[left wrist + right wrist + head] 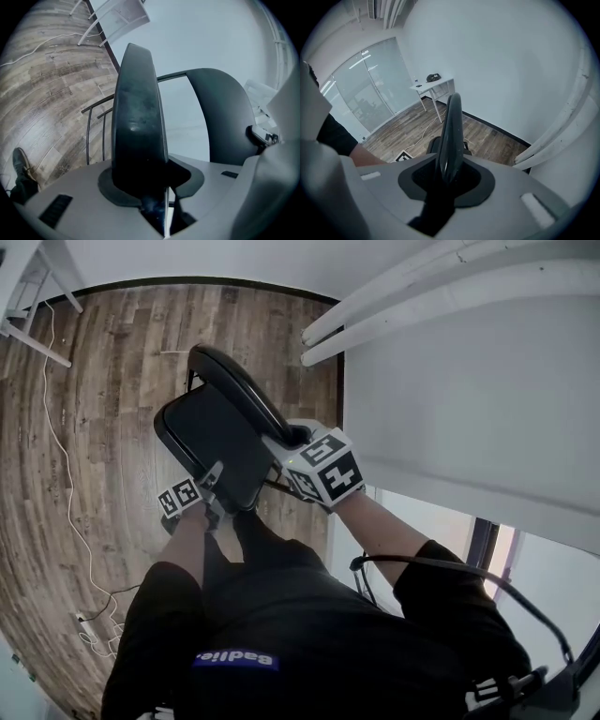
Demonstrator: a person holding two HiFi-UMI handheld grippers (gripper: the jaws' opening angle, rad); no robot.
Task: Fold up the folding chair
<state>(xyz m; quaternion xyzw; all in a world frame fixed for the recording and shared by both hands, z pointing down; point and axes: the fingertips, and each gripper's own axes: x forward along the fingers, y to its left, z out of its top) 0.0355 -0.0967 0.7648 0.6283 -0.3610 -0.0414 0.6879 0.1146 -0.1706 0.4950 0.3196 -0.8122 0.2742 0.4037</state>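
The black plastic folding chair [220,427] is right in front of the person, over the brown wood-plank floor [112,381] and close beside a white wall [450,399]. The left hand-held gripper [214,484] is pinching the near edge of the flat black seat panel [138,117]. The panel fills the gap between its jaws and stands edge-on in the left gripper view, tipped up towards the curved black backrest [225,117]. The right hand-held gripper [296,440] is clamped on the thin rim of that backrest, which shows as a narrow dark blade between its jaws in the right gripper view.

The step appears to be swinging seat and backrest together, and it looks partly done, with a wedge of space between them. To do it well, the left grip should carry the seat edge along its hinge arc rather than pull straight up. The right grip should hold the backrest steady as the anchor. Both holds sit on smooth, narrow edges, so slipping is a likely risk; firm pressure and a slow close would help. The thin dark wire legs [89,136] need room to draw in.
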